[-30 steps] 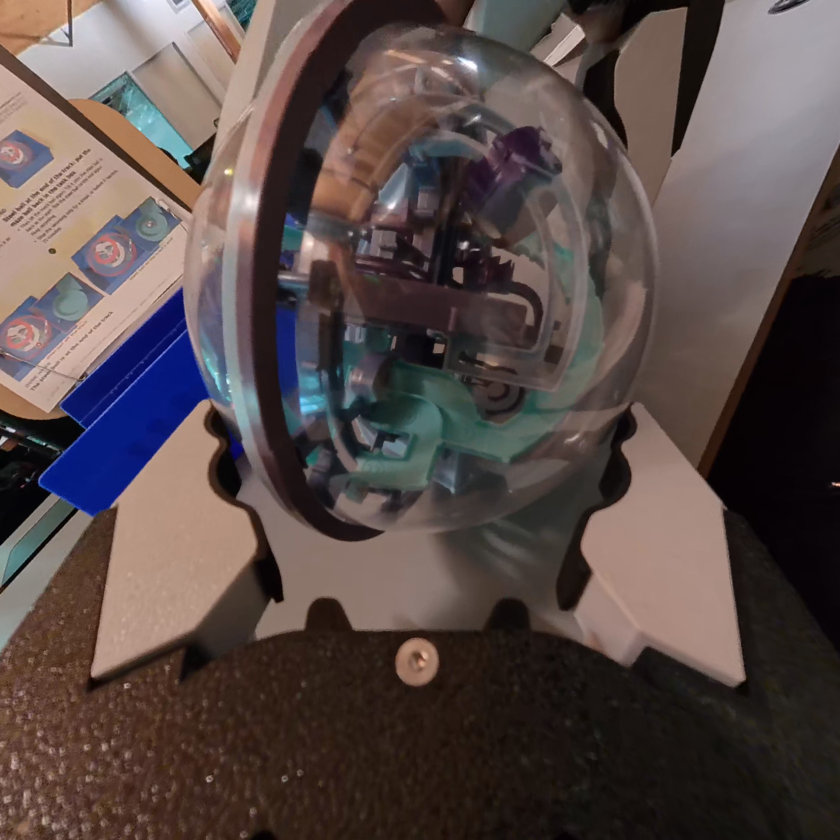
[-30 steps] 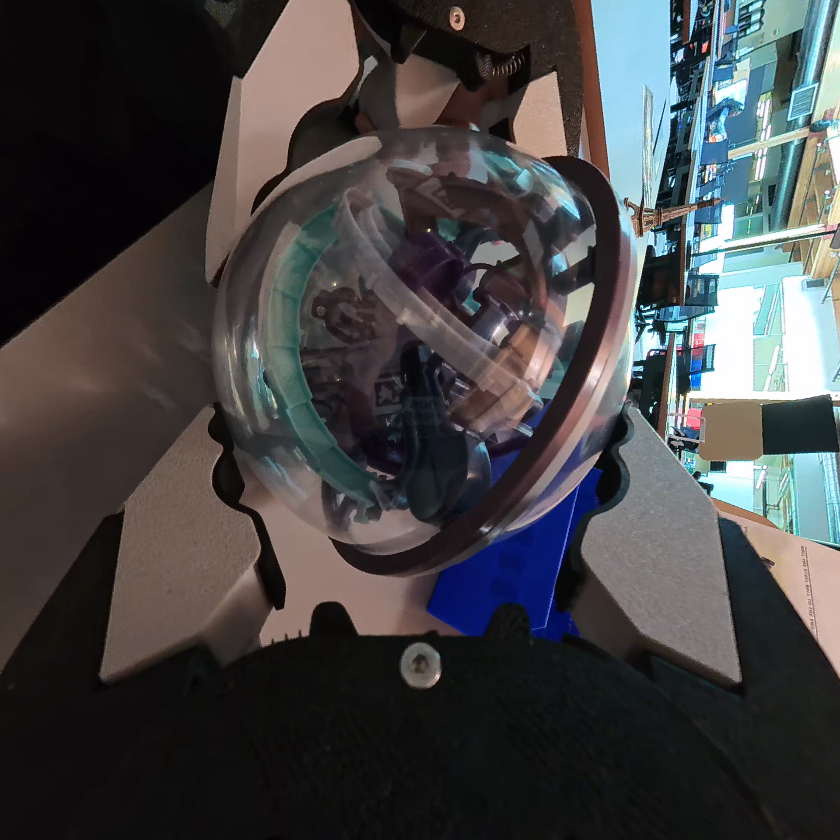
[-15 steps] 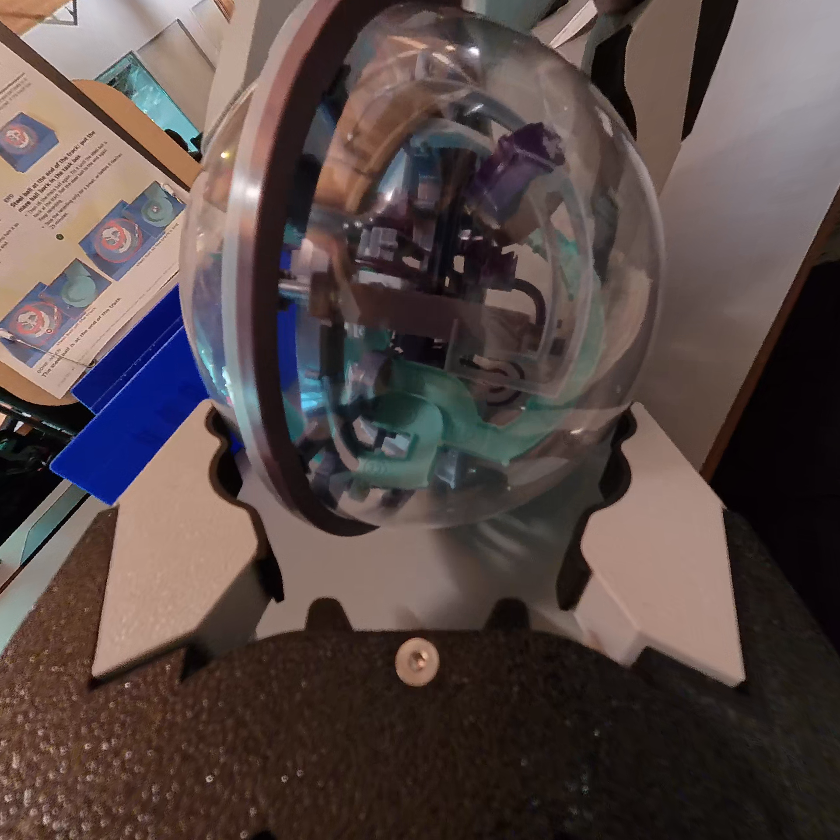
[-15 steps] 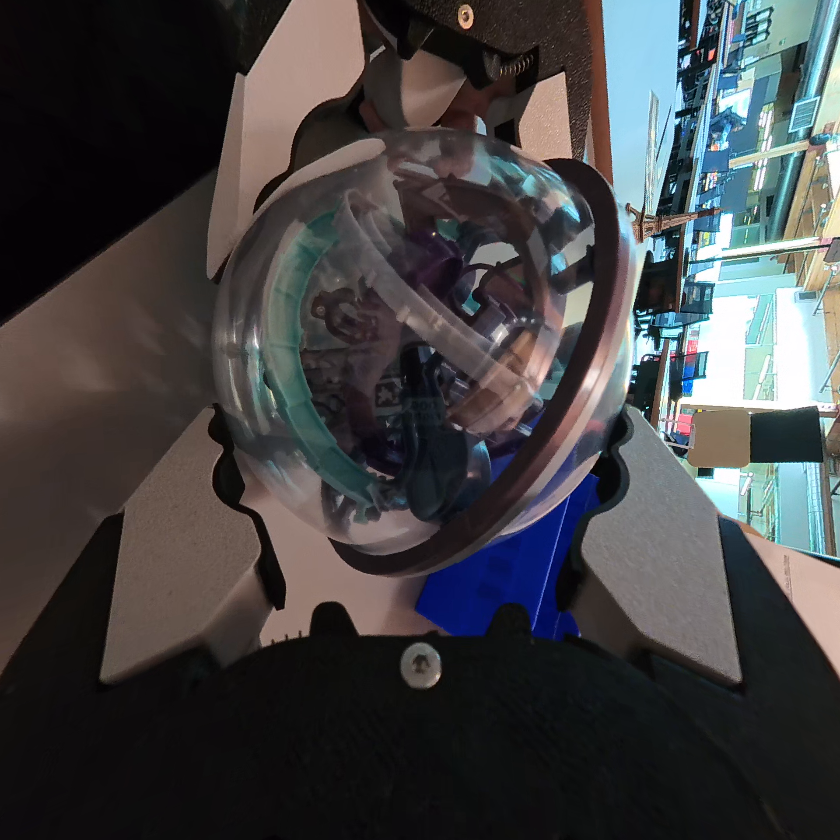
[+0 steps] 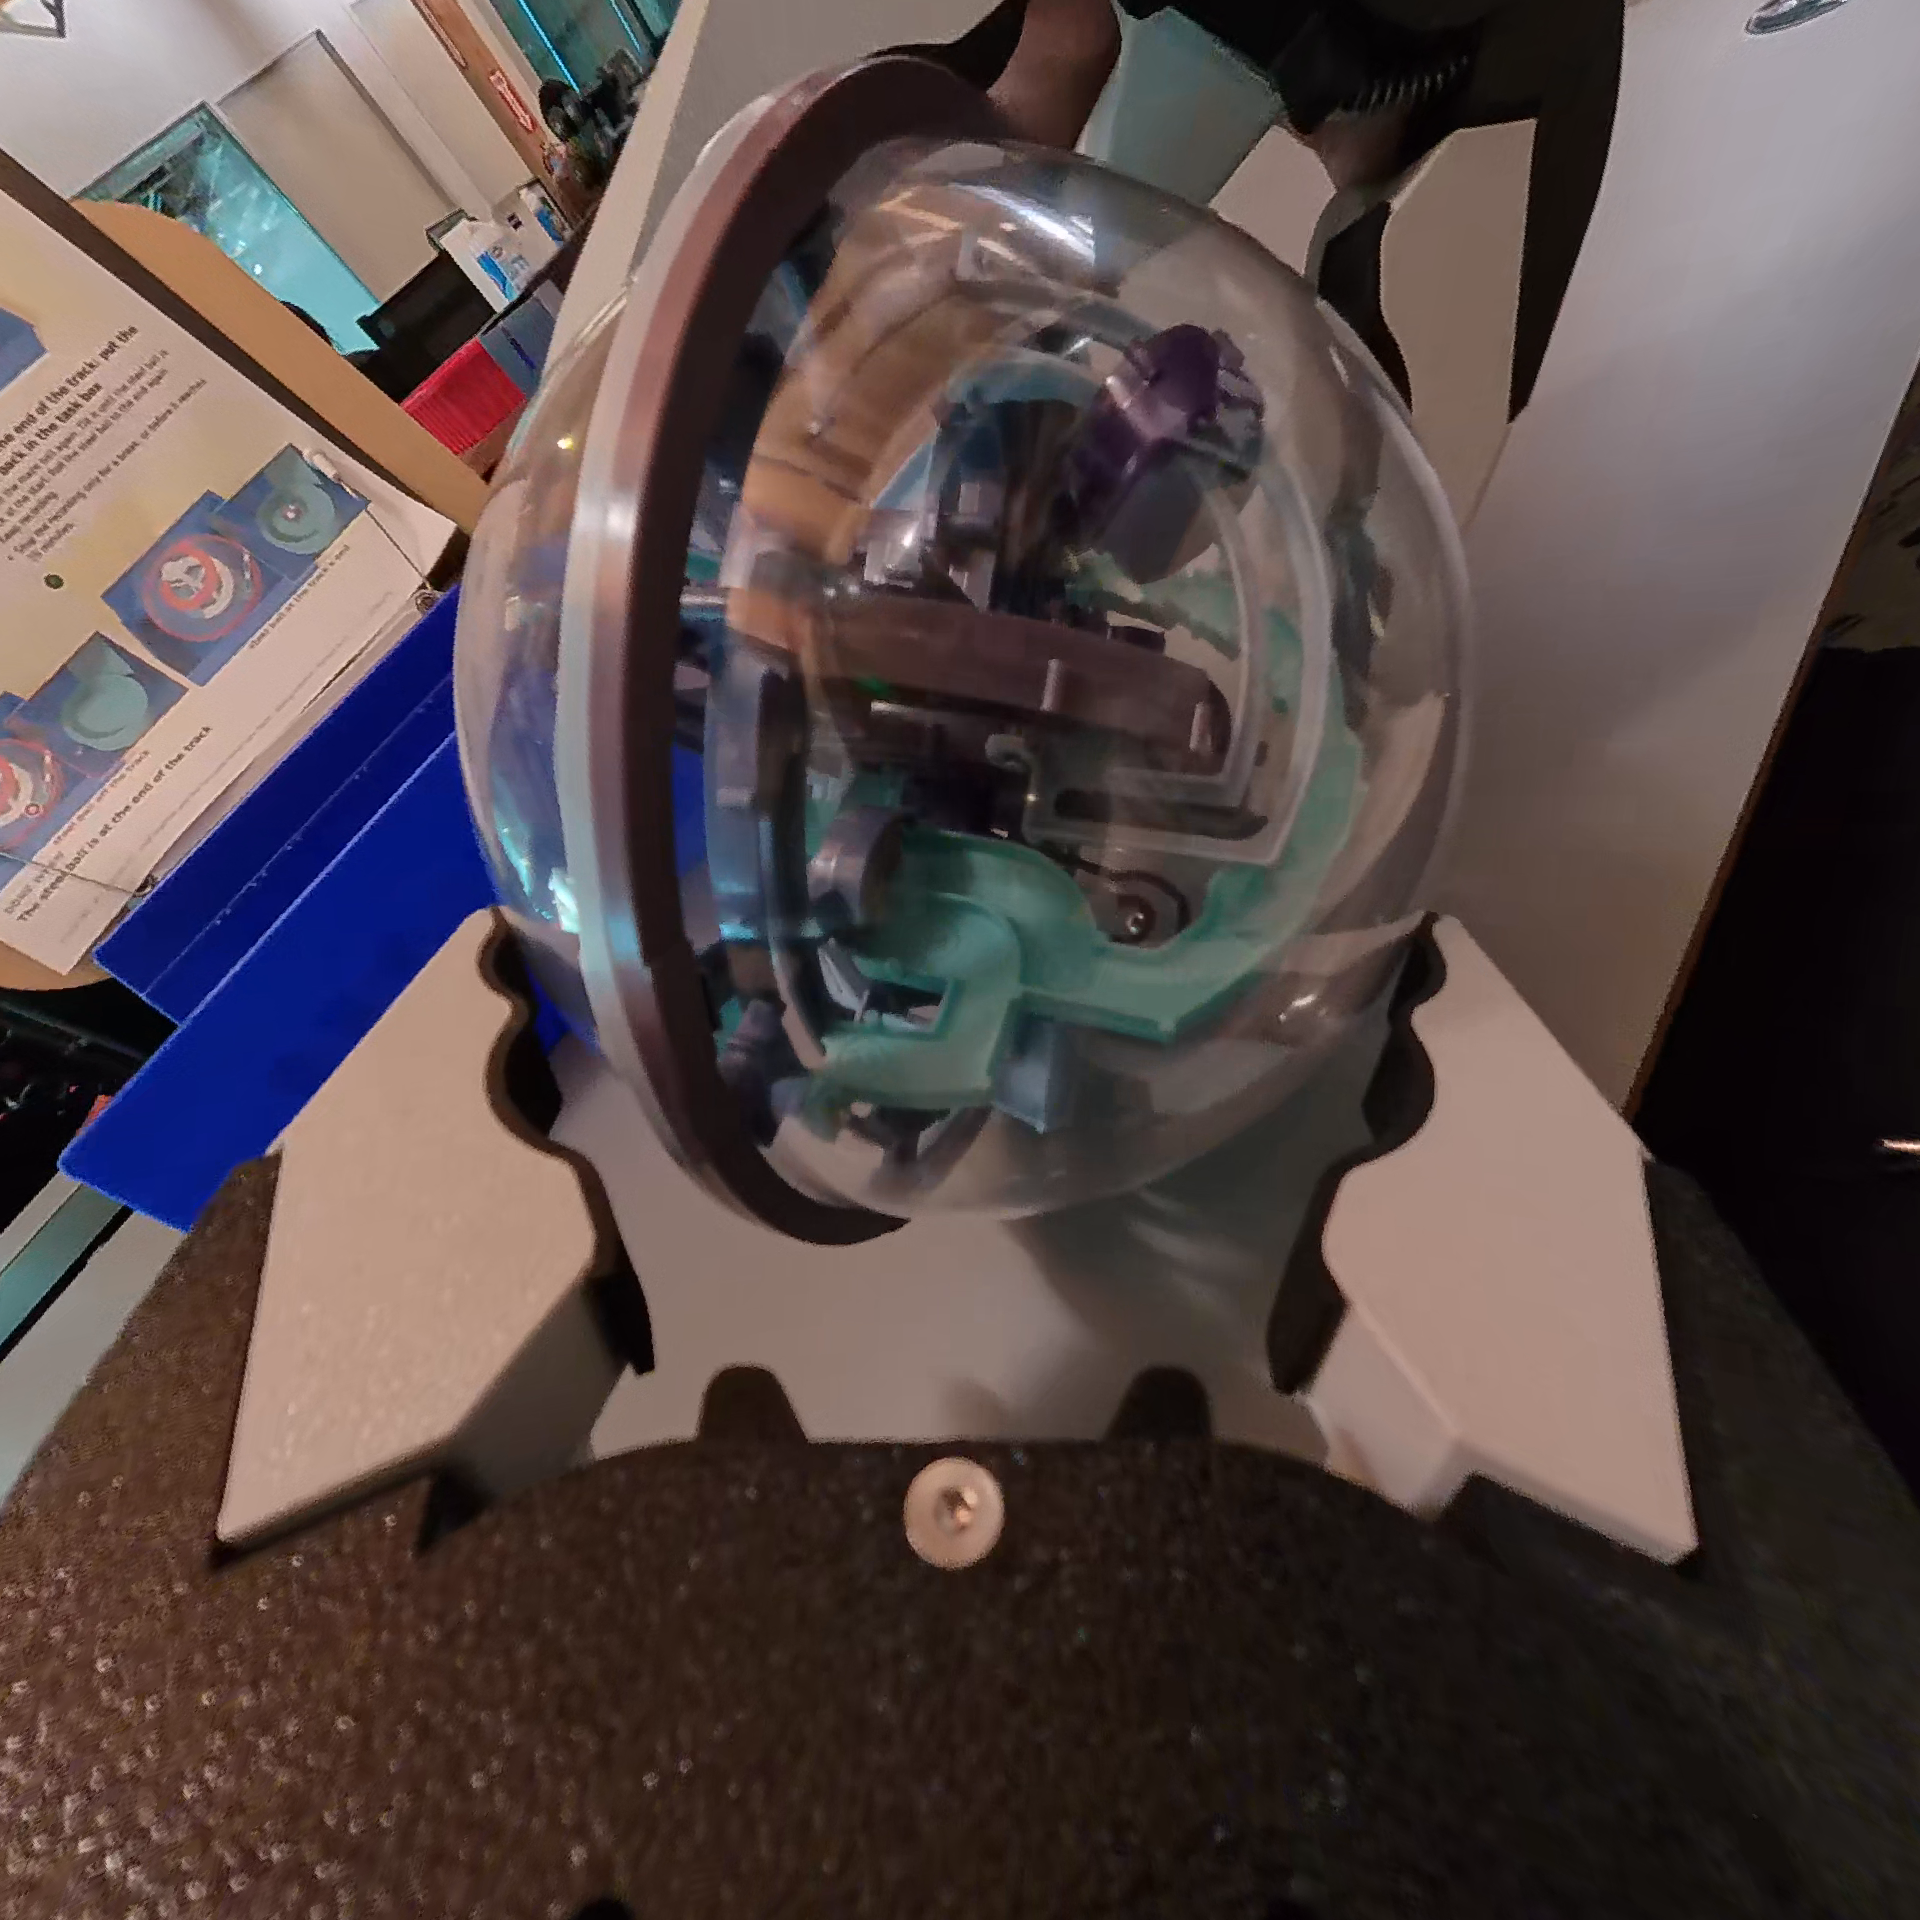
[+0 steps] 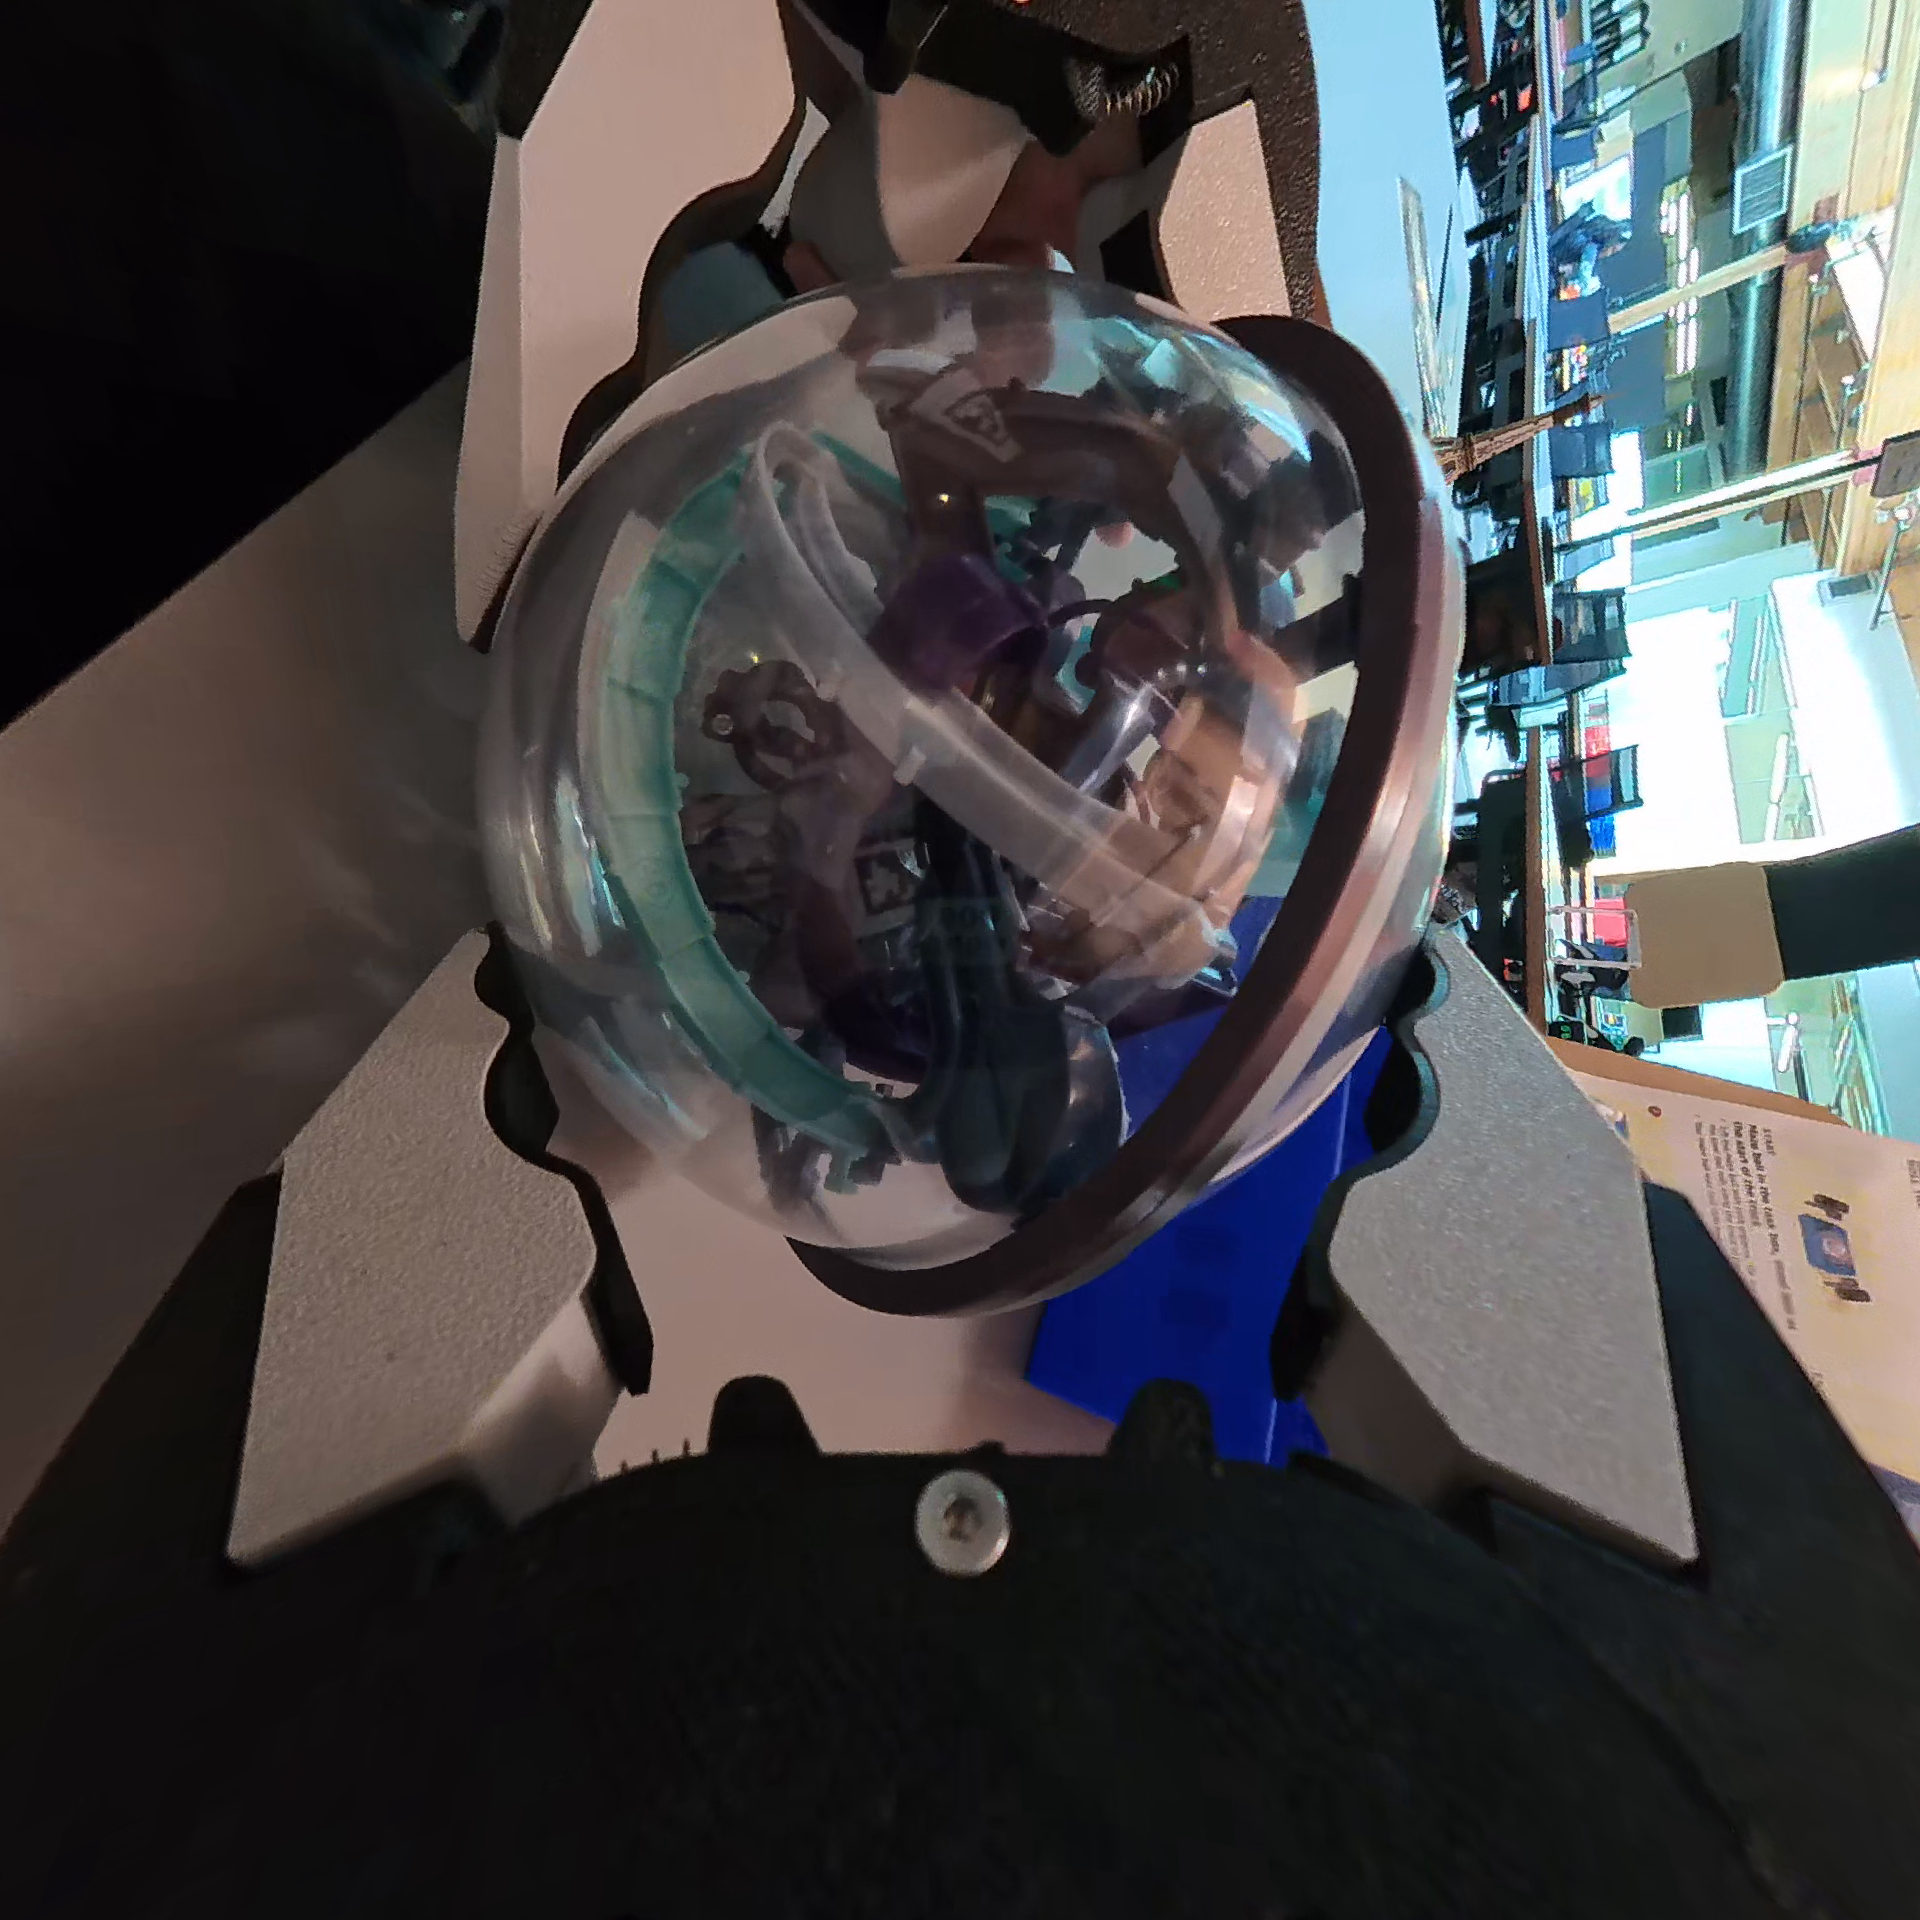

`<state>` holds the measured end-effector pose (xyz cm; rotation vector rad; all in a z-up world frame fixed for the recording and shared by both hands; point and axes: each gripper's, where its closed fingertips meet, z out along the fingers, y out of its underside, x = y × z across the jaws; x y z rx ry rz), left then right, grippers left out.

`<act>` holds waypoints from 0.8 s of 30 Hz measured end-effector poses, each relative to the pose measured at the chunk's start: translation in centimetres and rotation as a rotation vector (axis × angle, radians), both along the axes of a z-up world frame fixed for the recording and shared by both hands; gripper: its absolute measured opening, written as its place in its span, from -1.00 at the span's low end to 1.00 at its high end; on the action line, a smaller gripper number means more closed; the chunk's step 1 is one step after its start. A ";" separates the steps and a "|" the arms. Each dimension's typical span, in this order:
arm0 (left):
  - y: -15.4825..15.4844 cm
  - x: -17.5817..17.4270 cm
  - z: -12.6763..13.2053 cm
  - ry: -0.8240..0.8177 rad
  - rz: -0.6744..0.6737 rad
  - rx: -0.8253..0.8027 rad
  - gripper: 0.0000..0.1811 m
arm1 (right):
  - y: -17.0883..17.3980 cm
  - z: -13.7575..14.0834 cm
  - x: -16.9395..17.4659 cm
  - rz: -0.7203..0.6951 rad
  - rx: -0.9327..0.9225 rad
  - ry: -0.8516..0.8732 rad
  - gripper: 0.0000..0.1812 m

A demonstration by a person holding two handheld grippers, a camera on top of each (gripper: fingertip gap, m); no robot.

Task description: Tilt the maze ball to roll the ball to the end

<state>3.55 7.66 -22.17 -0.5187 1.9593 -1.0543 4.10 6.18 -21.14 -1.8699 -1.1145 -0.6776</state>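
Observation:
The maze ball [image 5: 966, 665] is a clear sphere with a dark equator ring and teal, purple and brown tracks inside. It is held in the air between both grippers. My left gripper [image 5: 961, 966] is shut on its lower sides, a grey finger [image 5: 416, 1226] at each flank. A small shiny ball [image 5: 1138, 920] sits in a dark round spot on the teal track. In the right wrist view the maze ball [image 6: 966, 748] fills the middle and my right gripper [image 6: 961, 997] is shut on it. Each gripper shows at the top of the other's view: the right one [image 5: 1351, 73], the left one [image 6: 987, 73].
A blue box [image 5: 291, 935] lies left of the ball on the white table [image 5: 1621, 436]; it also shows in the right wrist view [image 6: 1195, 1309]. An instruction sheet on a board [image 5: 125, 644] lies beside it. A red crate [image 5: 462, 400] stands farther back.
The maze ball has rotated between the grippers: its dark ring leans more, the purple piece has risen, and the teal track with the small ball has turned into clearer view.

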 end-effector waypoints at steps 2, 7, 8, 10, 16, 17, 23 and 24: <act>0.0 0.1 0.0 0.020 -0.009 0.007 0.70 | -0.1 0.0 0.2 -0.005 0.009 0.020 0.73; 0.0 0.6 0.1 0.042 -0.022 0.036 0.69 | -0.2 0.0 0.8 -0.032 0.008 0.045 0.73; 0.0 0.6 0.1 0.040 -0.023 0.041 0.69 | -0.3 0.0 0.9 -0.032 0.012 0.048 0.73; -0.1 0.6 0.1 0.034 -0.027 0.043 0.69 | -0.3 -0.1 0.8 -0.032 0.025 0.056 0.73; -0.2 0.7 0.2 0.044 -0.050 0.033 0.69 | -0.3 0.0 0.8 -0.033 0.045 0.091 0.74; -0.1 0.7 0.2 0.052 -0.055 0.025 0.69 | -0.2 0.0 0.9 -0.035 0.047 0.103 0.74; 0.1 1.1 0.3 0.078 -0.080 -0.048 0.66 | 0.0 0.1 1.4 -0.047 0.063 0.172 0.74; 0.2 1.2 0.3 0.083 -0.084 -0.064 0.65 | 0.1 0.1 1.5 -0.049 0.068 0.185 0.74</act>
